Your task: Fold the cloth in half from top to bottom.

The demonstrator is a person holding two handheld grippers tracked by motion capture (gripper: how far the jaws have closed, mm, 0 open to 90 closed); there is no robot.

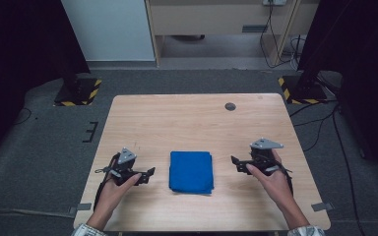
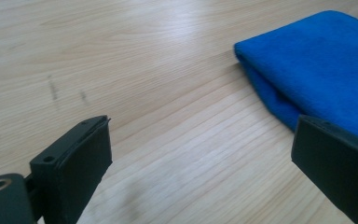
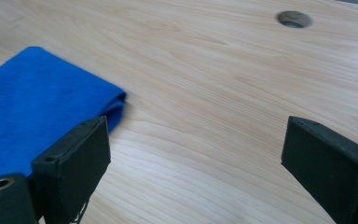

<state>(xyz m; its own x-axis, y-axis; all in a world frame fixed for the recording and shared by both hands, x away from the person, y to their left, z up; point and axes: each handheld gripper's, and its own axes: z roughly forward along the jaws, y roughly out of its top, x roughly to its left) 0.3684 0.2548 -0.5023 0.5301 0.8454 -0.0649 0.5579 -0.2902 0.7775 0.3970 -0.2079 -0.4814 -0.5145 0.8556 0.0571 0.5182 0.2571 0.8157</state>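
Observation:
A folded blue cloth (image 1: 191,171) lies flat on the wooden table (image 1: 192,123), near the front and about midway across. My left gripper (image 1: 148,173) rests a short way to its left, jaws pointing at it. In the left gripper view the left gripper (image 2: 200,144) is open over bare wood, with the cloth (image 2: 317,70) ahead to the right and apart from the jaws. My right gripper (image 1: 235,162) sits to the cloth's right, facing it. In the right gripper view the right gripper (image 3: 196,144) is open and empty, the cloth (image 3: 32,102) lying beyond its left jaw.
A round hole (image 1: 230,106) sits in the tabletop toward the far right, also seen as the hole (image 3: 293,19). Two black stands with striped bases (image 1: 76,92) (image 1: 300,88) flank the table's far corners. Cables (image 1: 325,123) trail on the grey floor at right.

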